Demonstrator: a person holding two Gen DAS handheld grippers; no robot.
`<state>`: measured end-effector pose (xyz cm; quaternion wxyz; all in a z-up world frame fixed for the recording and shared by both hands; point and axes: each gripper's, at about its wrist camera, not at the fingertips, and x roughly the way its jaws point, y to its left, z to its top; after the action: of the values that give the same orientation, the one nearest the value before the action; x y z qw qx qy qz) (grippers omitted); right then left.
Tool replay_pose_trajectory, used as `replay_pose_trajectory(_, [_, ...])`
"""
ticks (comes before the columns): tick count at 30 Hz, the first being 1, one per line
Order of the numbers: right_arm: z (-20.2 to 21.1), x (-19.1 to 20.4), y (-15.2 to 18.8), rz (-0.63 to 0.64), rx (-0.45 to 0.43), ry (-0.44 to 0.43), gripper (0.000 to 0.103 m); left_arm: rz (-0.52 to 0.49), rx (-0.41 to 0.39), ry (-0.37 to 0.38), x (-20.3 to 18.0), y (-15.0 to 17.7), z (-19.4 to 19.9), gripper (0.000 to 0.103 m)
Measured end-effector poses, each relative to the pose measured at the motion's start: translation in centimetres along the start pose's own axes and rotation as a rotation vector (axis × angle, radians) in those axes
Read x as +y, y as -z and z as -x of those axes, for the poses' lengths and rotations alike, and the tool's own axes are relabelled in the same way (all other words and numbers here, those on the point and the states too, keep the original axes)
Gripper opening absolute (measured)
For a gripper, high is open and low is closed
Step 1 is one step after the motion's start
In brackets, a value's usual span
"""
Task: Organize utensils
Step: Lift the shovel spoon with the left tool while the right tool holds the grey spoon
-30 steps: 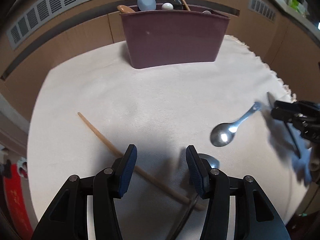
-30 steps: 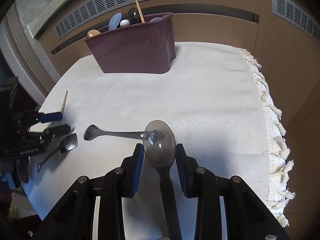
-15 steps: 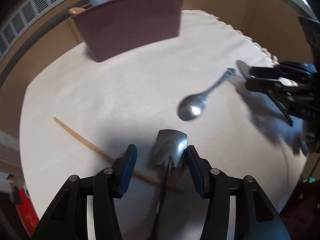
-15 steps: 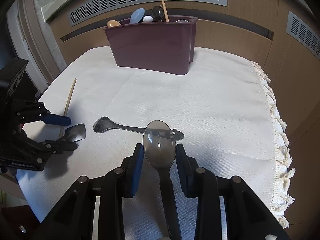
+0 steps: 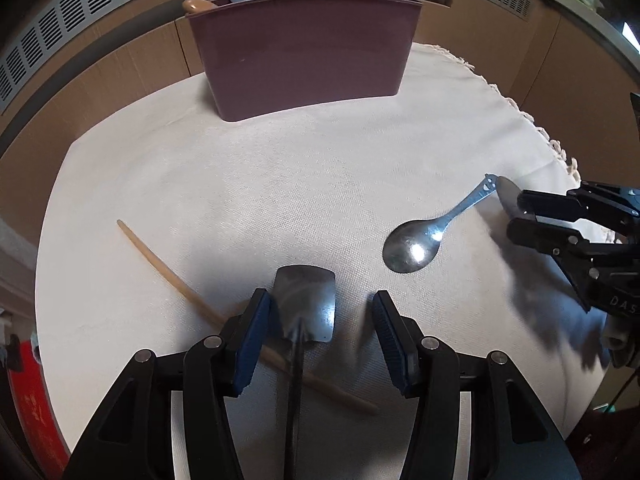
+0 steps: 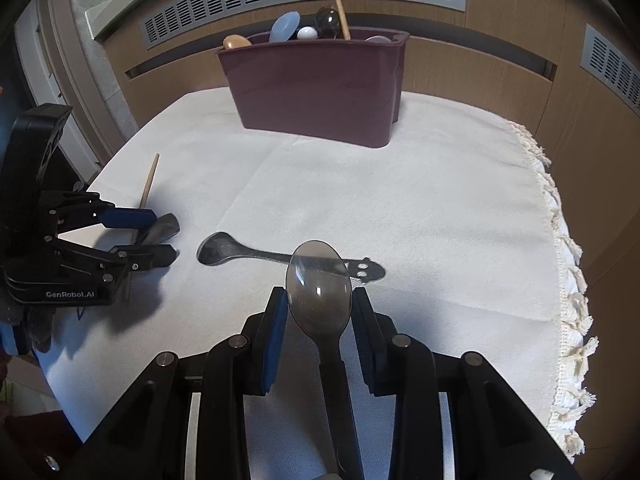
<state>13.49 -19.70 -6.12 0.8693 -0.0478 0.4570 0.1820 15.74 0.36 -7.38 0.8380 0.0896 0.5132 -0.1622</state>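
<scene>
The left gripper (image 5: 320,320) has swung back toward the purple utensil bin (image 5: 304,52) at 12 o'clock, jaws wide around a small metal spatula (image 5: 306,304). The right gripper (image 6: 319,316) still holds a dark spoon (image 6: 319,280).

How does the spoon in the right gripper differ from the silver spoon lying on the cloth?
The dark spoon is smoky and translucent; the silver spoon is shiny metal. The dark spoon sits between the right gripper fingers, above the cloth; the silver spoon lies flat, untouched. Only the silver spoon's handle end has holes. Both have oval bowls.
</scene>
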Motion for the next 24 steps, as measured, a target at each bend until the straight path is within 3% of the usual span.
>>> replay_pose_trajectory(10, [-0.8, 2.0, 0.3, 0.048, 0.015, 0.021, 0.03, 0.048, 0.027, 0.016, 0.8, -0.6, -0.3, 0.053])
replay_pose_trajectory(16, [-0.2, 2.7, 0.0, 0.078, -0.007, 0.039, 0.03, 0.041, 0.028, 0.022, 1.6, -0.6, -0.2, 0.044])
replay_pose_trajectory(19, [-0.1, 2.9, -0.2, 0.082, -0.014, 0.044, 0.03, 0.048, 0.023, 0.019, 2.0, -0.5, 0.0, 0.033])
replay_pose_trajectory(24, [-0.1, 2.8, -0.3, 0.079, -0.021, 0.049, 0.03, 0.088, -0.042, -0.009, 1.4, -0.2, 0.7, 0.033])
